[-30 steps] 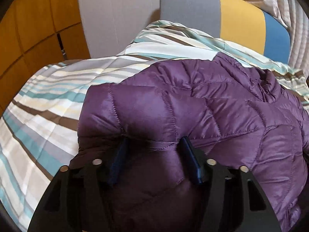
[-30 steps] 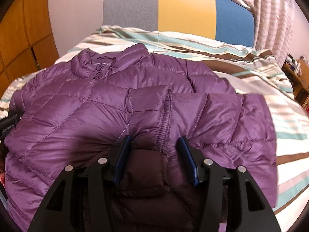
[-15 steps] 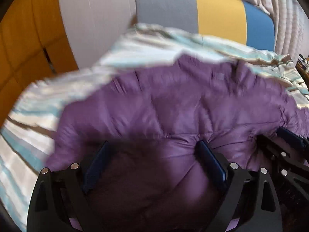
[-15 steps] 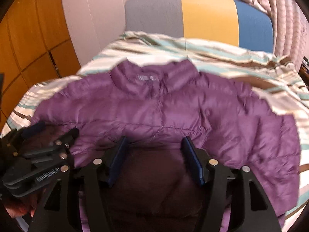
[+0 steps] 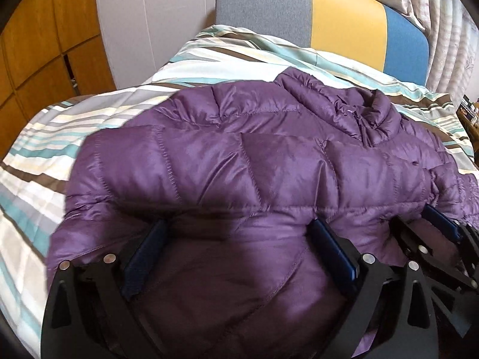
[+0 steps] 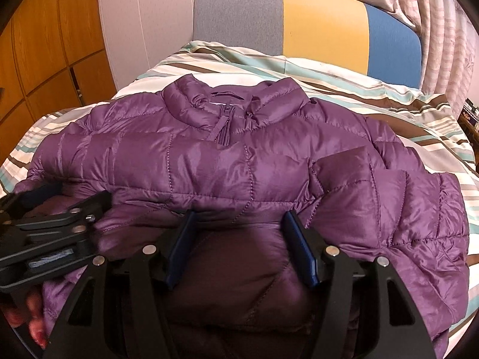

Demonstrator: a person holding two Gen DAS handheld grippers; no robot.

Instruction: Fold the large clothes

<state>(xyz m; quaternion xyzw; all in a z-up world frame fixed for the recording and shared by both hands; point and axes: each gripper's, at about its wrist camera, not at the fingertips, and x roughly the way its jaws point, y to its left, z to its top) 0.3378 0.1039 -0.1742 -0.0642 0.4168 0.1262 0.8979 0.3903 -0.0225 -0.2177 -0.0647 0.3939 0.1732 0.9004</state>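
Observation:
A purple quilted puffer jacket (image 5: 269,155) lies on the bed, collar and zip (image 6: 223,128) toward the headboard, its lower part folded up over the body. My left gripper (image 5: 239,224) hovers at the near fold with its jaws opening wide; puffy fabric bulges between the pads without being pinched. My right gripper (image 6: 239,215) is beside it on the same fold, jaws parted, and the fabric between them looks slack. Each gripper shows in the other's view: the right gripper (image 5: 434,233) and the left gripper (image 6: 71,194).
A striped bedspread (image 5: 60,137) covers the bed around the jacket. A grey, yellow and blue headboard (image 6: 314,21) stands at the far end. Wooden cabinets (image 5: 39,45) line the left side and curtains (image 6: 443,30) hang on the right. A person's hand (image 6: 33,326) holds the left gripper.
Both grippers carried the jacket's lower part up toward the collar and swung closer together. The left jaws spread much wider and the right a little, and the pinched folds have gone slack.

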